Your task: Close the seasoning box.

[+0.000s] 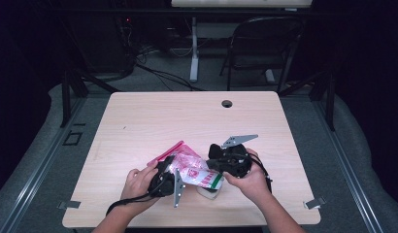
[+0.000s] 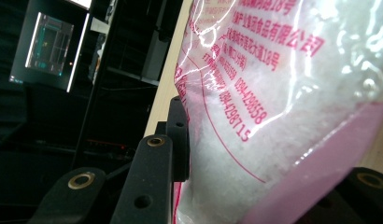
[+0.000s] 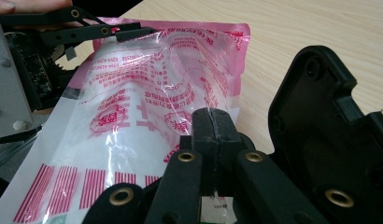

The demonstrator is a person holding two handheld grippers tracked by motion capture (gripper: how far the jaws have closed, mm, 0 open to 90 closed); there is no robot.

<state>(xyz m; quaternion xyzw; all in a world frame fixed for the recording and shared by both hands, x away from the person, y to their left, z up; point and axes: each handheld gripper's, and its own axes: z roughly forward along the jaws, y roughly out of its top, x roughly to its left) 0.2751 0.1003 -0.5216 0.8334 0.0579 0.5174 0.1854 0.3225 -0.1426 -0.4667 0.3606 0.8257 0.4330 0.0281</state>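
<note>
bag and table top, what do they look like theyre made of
The bag looks like thin glossy clear plastic film: it crinkles, throws glare, and white grainy contents show through under red print. Its pink part seems the same film, tinted. The table looks like pale matte wood-grain laminate, though real wood can't be ruled out.

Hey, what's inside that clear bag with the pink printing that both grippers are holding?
Through the clear film of the bag shows a white, grainy, crystal-like filling. Pink print and the pink band along one edge cover parts of it, and what the filling actually is cannot be told.
</note>
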